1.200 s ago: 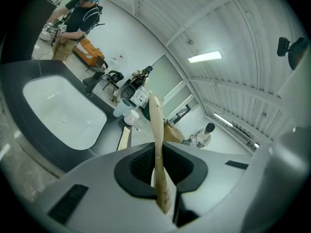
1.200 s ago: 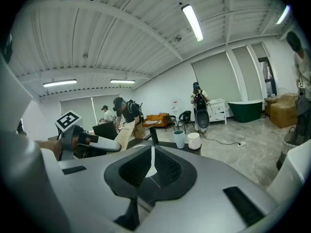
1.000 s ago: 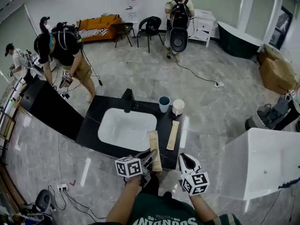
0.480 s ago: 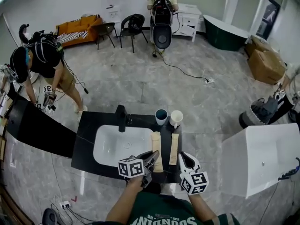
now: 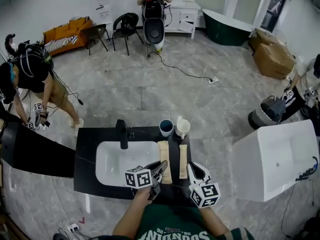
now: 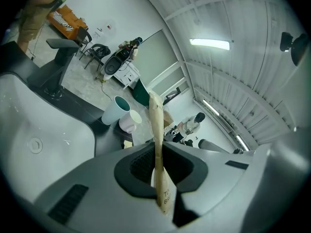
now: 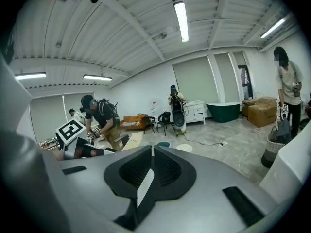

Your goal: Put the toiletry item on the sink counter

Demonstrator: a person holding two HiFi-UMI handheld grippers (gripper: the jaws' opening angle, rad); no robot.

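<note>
A long tan paper packet (image 5: 163,156) lies lengthwise over the black sink counter (image 5: 85,156), just right of the white basin (image 5: 117,161). My left gripper (image 5: 161,167) is shut on its near end. In the left gripper view the packet (image 6: 155,125) stands edge-on between the pinched jaws (image 6: 156,152) and points toward two cups. A second tan packet (image 5: 183,161) rests on the counter parallel to the first. My right gripper (image 5: 194,168) hovers by the counter's front right corner, and the right gripper view shows it (image 7: 152,148) shut with nothing in it.
A teal cup (image 5: 166,128) and a white cup (image 5: 183,128) stand at the counter's back edge, with a black faucet (image 5: 121,133) behind the basin. A white tub (image 5: 270,159) stands to the right. Another black counter (image 5: 30,151) and a bending person (image 5: 30,76) are at the left.
The view has moved forward and the sink counter now sits closer under both grippers. The left gripper keeps its hold on the packet. The person at the left has shifted leftward.
</note>
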